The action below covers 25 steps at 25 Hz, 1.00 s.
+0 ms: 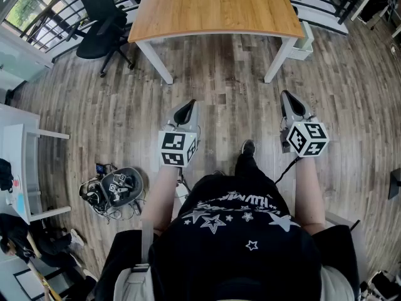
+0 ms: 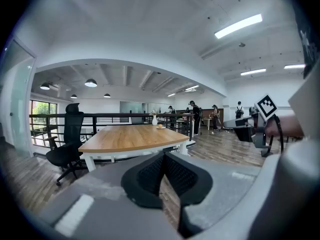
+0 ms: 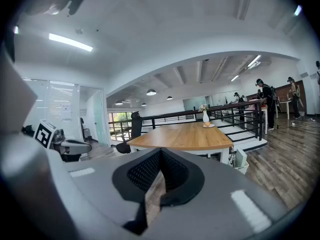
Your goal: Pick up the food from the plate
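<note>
Wooden table (image 1: 213, 8) ahead of me carries the plate (image 3: 208, 125) with the food (image 3: 208, 123) at its far edge, beside a white vase (image 3: 205, 116), untouched. My left gripper (image 1: 183, 113) and right gripper (image 1: 289, 100) are both pressed together on nothing, over the floor (image 1: 225, 93), well short of the table's near edge. I judge nothing done yet: approach, grasp and lift all remain.

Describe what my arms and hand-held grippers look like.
The left hand-held gripper and right hand-held gripper are grey wedges with black meshed pads, each carrying a white cube with black square markers. A black cable trails from the right one. The shirt is black with white stars.
</note>
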### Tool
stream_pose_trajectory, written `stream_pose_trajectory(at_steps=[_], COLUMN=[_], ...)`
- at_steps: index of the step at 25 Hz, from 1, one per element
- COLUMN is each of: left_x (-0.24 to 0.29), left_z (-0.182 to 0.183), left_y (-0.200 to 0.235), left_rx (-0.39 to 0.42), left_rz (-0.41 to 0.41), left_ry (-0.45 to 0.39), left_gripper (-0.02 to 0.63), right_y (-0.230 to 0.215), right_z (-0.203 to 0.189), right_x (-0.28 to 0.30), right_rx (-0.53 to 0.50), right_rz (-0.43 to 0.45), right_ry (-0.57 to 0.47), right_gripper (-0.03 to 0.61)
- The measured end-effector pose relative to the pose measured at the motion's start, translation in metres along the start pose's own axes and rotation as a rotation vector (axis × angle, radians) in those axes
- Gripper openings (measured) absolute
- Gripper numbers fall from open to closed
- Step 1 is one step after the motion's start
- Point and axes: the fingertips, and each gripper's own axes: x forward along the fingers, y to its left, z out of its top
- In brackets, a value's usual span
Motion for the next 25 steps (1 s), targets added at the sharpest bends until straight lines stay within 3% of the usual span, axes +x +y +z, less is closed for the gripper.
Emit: stream_pose_trajectory(at_steps=[13, 25], left_x=[-0.011, 0.001], left_z=[-0.011, 0.028], left_y=[0.003, 0.042], left_rx=[0.015, 0.006], left_rz=[-0.025, 0.010], left_ry=[0.035, 0.003], left_gripper=[0.002, 0.002], right_y=[0.000, 0.018], right_z=[-0.008, 0.021], right_x=[-0.012, 0.016], right_rx=[0.043, 0.013], right_rz=[-0.021, -0.002], right_ry=[0.012, -0.023], right_gripper=[0.000, 0.000])
